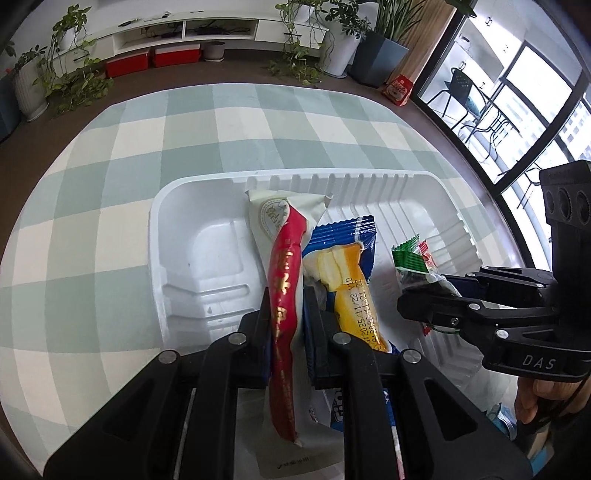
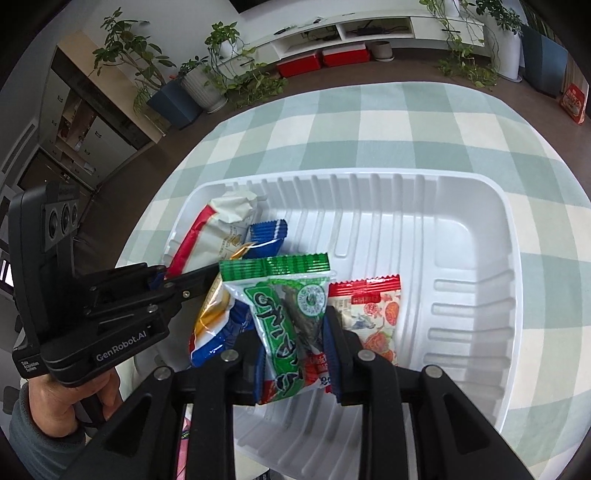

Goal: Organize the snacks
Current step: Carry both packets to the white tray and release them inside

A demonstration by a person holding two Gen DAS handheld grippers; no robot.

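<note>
A white plastic tray lies on the checked tablecloth. My left gripper is shut on a red and cream snack packet, held over the tray's near side; the packet also shows in the right wrist view. A blue and yellow packet lies beside it in the tray. My right gripper is shut on a green seaweed packet over the tray, also seen in the left wrist view. A red and white packet lies to its right.
The tablecloth covers a round table. Potted plants, a white low cabinet and red boxes stand on the floor beyond. A red snack bag stands by the glass door. More packets lie below the tray's near edge.
</note>
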